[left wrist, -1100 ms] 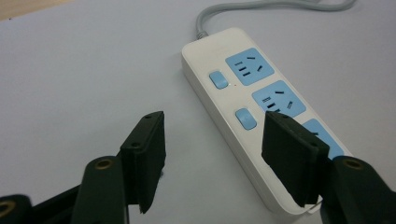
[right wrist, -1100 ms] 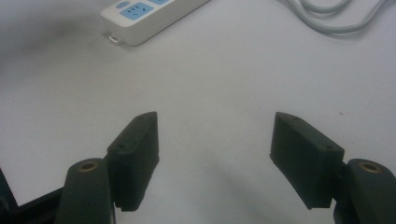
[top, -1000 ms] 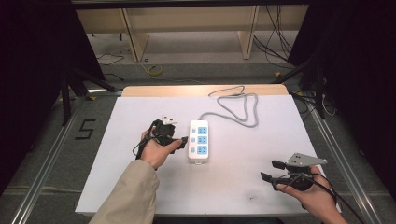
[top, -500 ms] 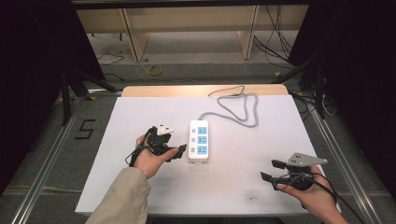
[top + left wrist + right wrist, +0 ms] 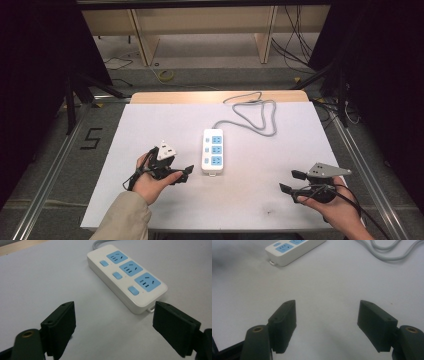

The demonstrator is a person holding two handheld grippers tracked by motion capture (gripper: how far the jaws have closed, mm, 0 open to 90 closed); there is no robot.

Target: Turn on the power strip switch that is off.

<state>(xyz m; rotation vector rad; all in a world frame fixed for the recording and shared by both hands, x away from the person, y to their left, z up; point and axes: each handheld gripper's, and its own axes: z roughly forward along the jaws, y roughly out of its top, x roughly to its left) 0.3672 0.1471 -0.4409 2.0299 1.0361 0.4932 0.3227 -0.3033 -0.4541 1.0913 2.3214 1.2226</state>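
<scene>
In the high view, the left tongs [image 5: 183, 173] are sitting farther back toward the person than a second ago, now just at nine o'clock of the power strip [image 5: 212, 151] lying mid-counter [image 5: 260, 160], while the right tongs [image 5: 291, 183] are staying at four o'clock; a "5" [image 5: 91, 138] is marking the floor. In the left gripper view, the jaws are gaping wide with nothing between them, the strip at one o'clock. In the right gripper view, the jaws are likewise spreading wide and empty, the strip at eleven o'clock and its grey cable [image 5: 387, 251] at one o'clock.

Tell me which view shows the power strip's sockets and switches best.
The left gripper view: the power strip lies close ahead of the open left gripper, all three blue sockets and three switches plain. The high view shows it whole but small, with its grey cable. The right gripper view catches its near end.
</scene>
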